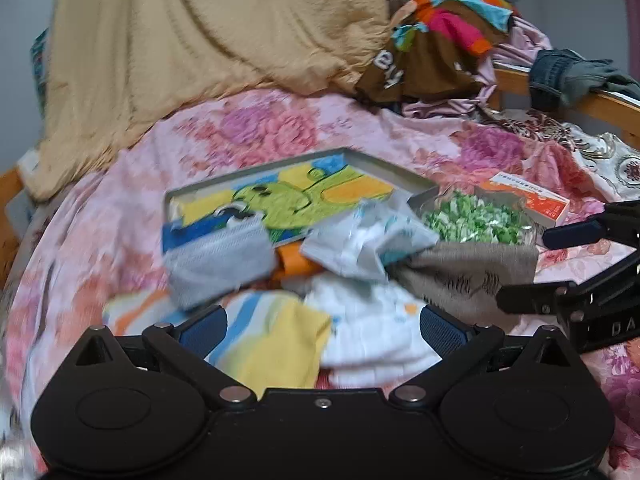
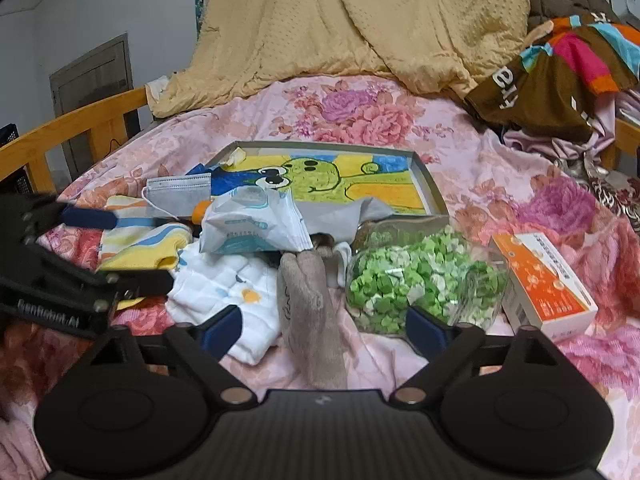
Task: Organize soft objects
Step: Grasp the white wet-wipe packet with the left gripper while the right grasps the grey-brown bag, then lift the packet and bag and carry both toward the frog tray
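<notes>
Inspection of the soft items heaped on the floral bedspread (image 2: 360,120), largest first.

White quilted cloth (image 2: 224,300): lies crumpled at the front of the heap, just ahead of my left gripper (image 1: 324,324). I judge it light and limp; it will sag and trail, so a pinch on a bunched fold near its middle is advised, not a loose corner.

Striped yellow cloth (image 2: 140,248): beside the white one, partly under it. Same handling expected.

Grey-brown sock (image 2: 308,312): lies lengthwise between the fingers of my right gripper (image 2: 324,328), pads not touching it. Soft and grippy by my estimate; take it mid-length.

Grey face mask (image 2: 180,194): rests against the edge of the picture tray (image 2: 434,184). Very light, thin; its ear loop may snag.

White packet (image 2: 252,224): crinkly film, likely slippery.

Both grippers stand spread wide and hold nothing.

Not for soft handling: the bag of green pieces (image 2: 408,280) and the orange box (image 2: 548,284).

Obscured: an orange item under the packet cannot be identified. The left view is blurred. How many layers lie beneath the white cloth cannot be told. Print on packet and box is unreadable.
</notes>
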Action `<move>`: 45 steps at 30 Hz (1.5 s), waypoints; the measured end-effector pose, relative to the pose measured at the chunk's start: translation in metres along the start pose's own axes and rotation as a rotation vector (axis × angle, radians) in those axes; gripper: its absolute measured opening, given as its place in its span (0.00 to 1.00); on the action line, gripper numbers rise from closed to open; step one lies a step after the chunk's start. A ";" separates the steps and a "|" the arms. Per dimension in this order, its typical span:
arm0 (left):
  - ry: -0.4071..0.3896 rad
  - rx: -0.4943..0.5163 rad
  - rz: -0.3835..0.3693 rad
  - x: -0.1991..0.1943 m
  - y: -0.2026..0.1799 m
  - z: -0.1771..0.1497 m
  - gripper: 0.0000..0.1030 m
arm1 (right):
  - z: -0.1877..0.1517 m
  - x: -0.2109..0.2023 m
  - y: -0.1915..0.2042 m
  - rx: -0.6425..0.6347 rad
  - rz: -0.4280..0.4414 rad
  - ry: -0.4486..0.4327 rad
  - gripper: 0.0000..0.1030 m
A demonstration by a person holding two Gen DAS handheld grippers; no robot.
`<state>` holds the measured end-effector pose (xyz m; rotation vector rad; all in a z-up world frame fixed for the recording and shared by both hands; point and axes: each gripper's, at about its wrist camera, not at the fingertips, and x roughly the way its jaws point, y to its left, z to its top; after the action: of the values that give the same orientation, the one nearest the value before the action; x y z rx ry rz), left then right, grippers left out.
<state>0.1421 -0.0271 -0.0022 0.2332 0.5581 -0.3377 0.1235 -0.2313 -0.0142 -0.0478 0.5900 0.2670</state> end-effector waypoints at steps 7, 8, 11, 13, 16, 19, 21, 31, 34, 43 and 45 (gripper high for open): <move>-0.034 0.204 -0.112 0.022 -0.006 0.022 0.99 | 0.002 0.015 -0.002 -0.005 0.031 0.006 0.59; -0.036 0.226 -0.121 0.026 -0.007 0.025 0.99 | 0.002 0.017 -0.002 -0.003 0.034 0.009 0.56; -0.031 0.260 -0.146 0.037 -0.008 0.035 0.99 | 0.002 0.022 -0.004 0.008 0.039 0.016 0.48; -0.031 0.291 -0.168 0.043 -0.009 0.040 0.99 | 0.003 0.023 -0.005 0.014 0.052 0.017 0.41; -0.008 0.347 -0.212 0.053 -0.011 0.046 0.96 | 0.003 0.025 -0.004 0.014 0.059 0.014 0.27; 0.060 0.412 -0.260 0.065 -0.015 0.050 0.82 | 0.003 0.027 -0.004 0.016 0.068 0.019 0.22; 0.082 0.427 -0.277 0.068 -0.015 0.051 0.80 | 0.003 0.026 -0.004 0.015 0.073 0.018 0.21; 0.086 0.353 -0.276 0.067 -0.011 0.051 0.55 | 0.004 0.020 0.001 -0.009 0.092 -0.010 0.08; 0.070 0.282 -0.272 0.062 -0.009 0.050 0.51 | 0.005 0.016 0.002 -0.020 0.096 -0.027 0.07; 0.053 0.039 -0.255 0.044 0.002 0.044 0.24 | 0.005 -0.002 0.017 -0.122 0.080 -0.100 0.06; 0.060 0.013 -0.248 0.042 0.003 0.042 0.20 | 0.004 -0.006 0.019 -0.132 0.075 -0.113 0.06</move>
<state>0.1962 -0.0476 0.0094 0.1873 0.6459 -0.5763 0.1165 -0.2137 -0.0068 -0.1372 0.4615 0.3790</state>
